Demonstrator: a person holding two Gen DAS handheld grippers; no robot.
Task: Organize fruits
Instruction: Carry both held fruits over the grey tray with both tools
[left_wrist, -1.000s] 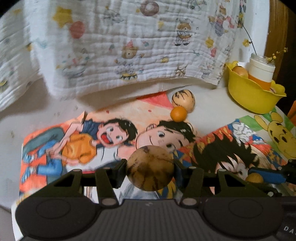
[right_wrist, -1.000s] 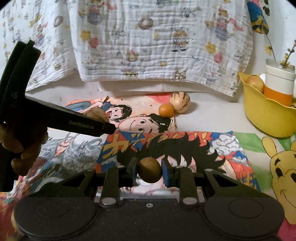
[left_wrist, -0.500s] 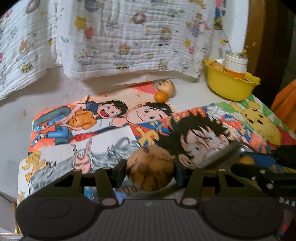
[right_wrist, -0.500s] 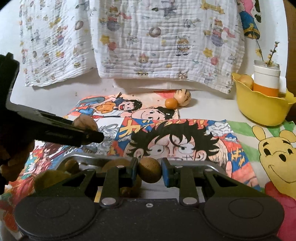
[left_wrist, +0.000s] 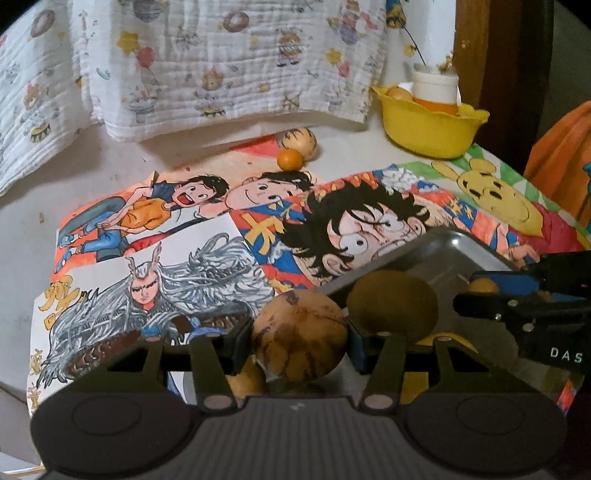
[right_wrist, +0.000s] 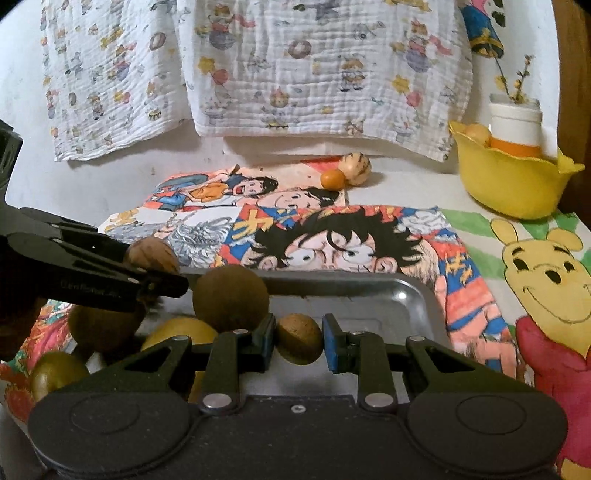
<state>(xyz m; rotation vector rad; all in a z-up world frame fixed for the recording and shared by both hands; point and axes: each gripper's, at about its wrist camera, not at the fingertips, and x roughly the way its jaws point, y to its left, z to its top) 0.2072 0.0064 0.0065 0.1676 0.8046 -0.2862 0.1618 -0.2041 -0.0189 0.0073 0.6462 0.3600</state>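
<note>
My left gripper (left_wrist: 300, 336) is shut on a mottled brown round fruit (left_wrist: 300, 334), held over the near left corner of a metal tray (left_wrist: 443, 251). It also shows in the right wrist view (right_wrist: 151, 254). My right gripper (right_wrist: 298, 343) holds a small brown fruit (right_wrist: 298, 343) over the tray (right_wrist: 406, 291); its blue pads stand slightly apart from the fruit. Several brown and yellow-green fruits (right_wrist: 229, 299) lie in the tray's left part. A small orange (right_wrist: 331, 179) and a striped pale fruit (right_wrist: 355, 168) lie at the table's back.
A yellow bowl (right_wrist: 517, 184) with a fruit and a white-and-orange jar stands at the back right. Cartoon drawings (right_wrist: 332, 236) cover the table. A printed white cloth (right_wrist: 258, 74) hangs behind. The table edge is at the left.
Both grippers pulled back from the table's middle toward the tray, each with its fruit. The right jaws have widened a little around the small fruit.
</note>
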